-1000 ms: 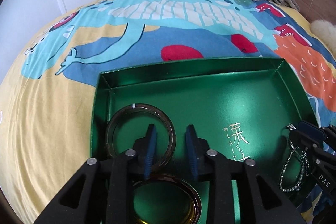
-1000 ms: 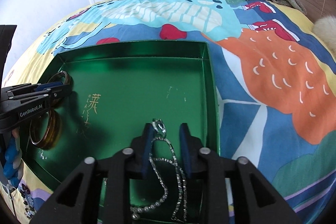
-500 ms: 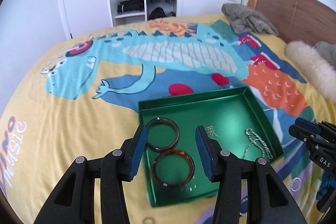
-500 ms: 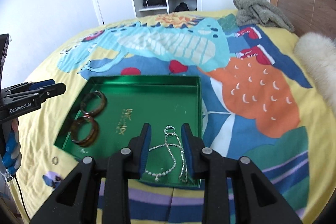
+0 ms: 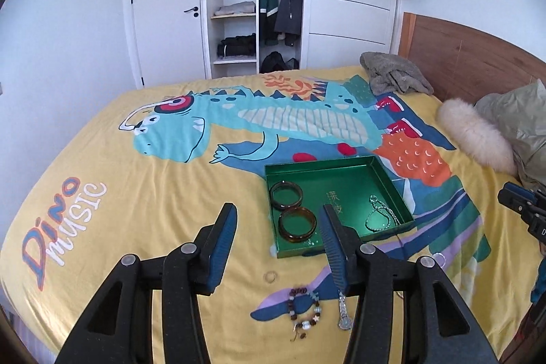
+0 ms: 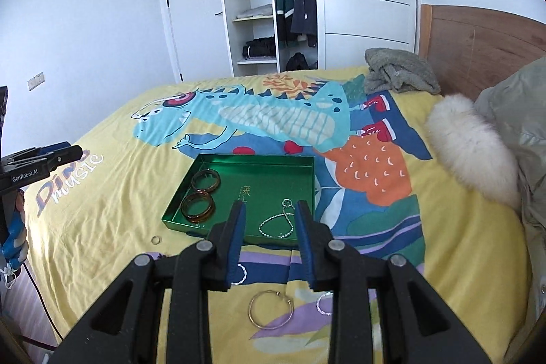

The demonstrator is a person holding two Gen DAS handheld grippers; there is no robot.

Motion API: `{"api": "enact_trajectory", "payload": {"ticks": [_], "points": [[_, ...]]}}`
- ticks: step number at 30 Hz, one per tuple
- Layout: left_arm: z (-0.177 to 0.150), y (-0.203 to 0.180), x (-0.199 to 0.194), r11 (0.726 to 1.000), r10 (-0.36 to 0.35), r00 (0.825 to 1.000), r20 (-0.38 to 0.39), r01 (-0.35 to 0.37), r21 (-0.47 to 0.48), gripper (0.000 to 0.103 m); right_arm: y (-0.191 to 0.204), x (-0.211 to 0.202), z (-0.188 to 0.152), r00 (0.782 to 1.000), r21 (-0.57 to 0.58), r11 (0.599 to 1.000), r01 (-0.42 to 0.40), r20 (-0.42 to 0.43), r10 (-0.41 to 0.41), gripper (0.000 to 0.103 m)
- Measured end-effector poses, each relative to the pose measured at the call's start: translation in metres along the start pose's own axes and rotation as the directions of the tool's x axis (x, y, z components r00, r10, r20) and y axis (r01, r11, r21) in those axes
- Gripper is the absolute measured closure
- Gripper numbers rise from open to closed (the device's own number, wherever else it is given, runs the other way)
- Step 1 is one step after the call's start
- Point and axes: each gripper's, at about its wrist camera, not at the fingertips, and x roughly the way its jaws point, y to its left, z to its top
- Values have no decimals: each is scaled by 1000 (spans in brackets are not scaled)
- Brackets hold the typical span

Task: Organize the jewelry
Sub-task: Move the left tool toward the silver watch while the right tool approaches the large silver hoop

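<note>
Near the middle of both wrist views, a green tray is lying on the bed, which is covered in a dinosaur-print sheet. Two brown bangles are sitting side by side at the tray's left end, and a silver chain is lying in its lower right part. At the bottom of the left wrist frame, the left gripper is hanging above the bed, its fingers having just been spreading, with nothing between them. Below it on the sheet, a beaded bracelet is lying outside the tray. At the bottom of the right wrist frame, the right gripper is holding its fingers parted and pinching nothing. A thin hoop is resting on the sheet beneath it.
</note>
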Motion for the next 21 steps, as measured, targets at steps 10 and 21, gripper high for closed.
{"api": "enact_trajectory", "payload": {"ticks": [10, 21], "points": [[-52, -12, -65, 1000, -3, 1000, 25, 3, 1, 54, 1, -80, -27, 997, -3, 1000, -27, 74, 27, 75], [-98, -32, -52, 998, -55, 998, -12, 54, -35, 55, -16, -96, -63, 997, -22, 999, -34, 71, 36, 75]]}}
